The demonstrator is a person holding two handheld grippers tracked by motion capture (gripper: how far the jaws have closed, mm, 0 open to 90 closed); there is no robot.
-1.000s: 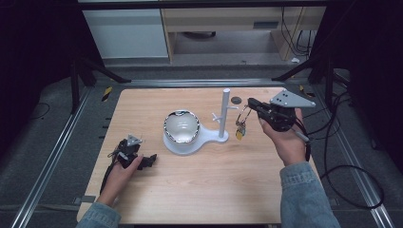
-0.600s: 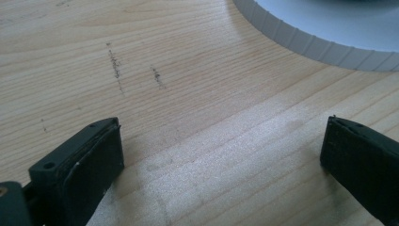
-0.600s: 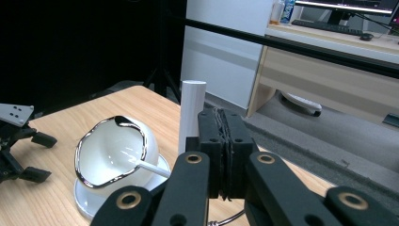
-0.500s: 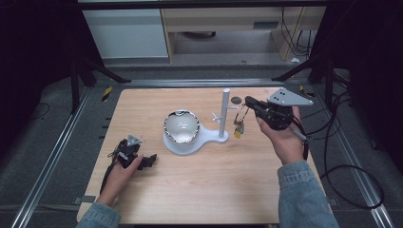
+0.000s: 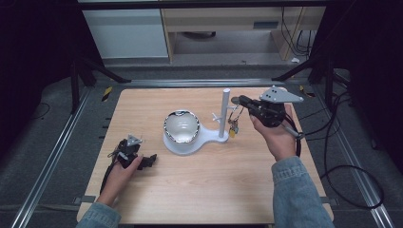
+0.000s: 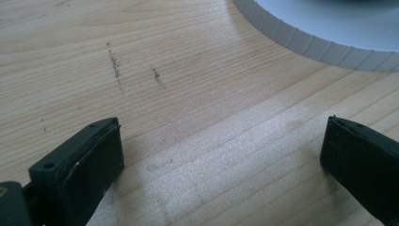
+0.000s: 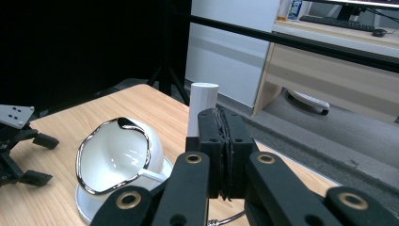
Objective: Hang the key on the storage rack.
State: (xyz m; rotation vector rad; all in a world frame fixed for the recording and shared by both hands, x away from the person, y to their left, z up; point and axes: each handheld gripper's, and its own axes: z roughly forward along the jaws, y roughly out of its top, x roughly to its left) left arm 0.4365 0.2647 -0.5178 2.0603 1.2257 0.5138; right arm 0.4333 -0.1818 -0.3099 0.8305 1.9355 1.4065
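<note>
The right hand-held gripper [image 5: 243, 100], clamped on a key ring [image 5: 233, 112], nears the white post [image 5: 225, 113]. Judging by that, lower the ring squarely over a peg. The left hand-held gripper [image 5: 151, 160] rests spread apart on the bench [image 5: 199, 185].

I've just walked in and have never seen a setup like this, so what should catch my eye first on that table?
Probably the white stand in the middle of the wooden table, with a shiny-rimmed bowl and an upright post. The right gripper is held up beside the post, jaws closed, with a bunch of keys dangling below it. The left gripper rests open on the table's left side.
</note>
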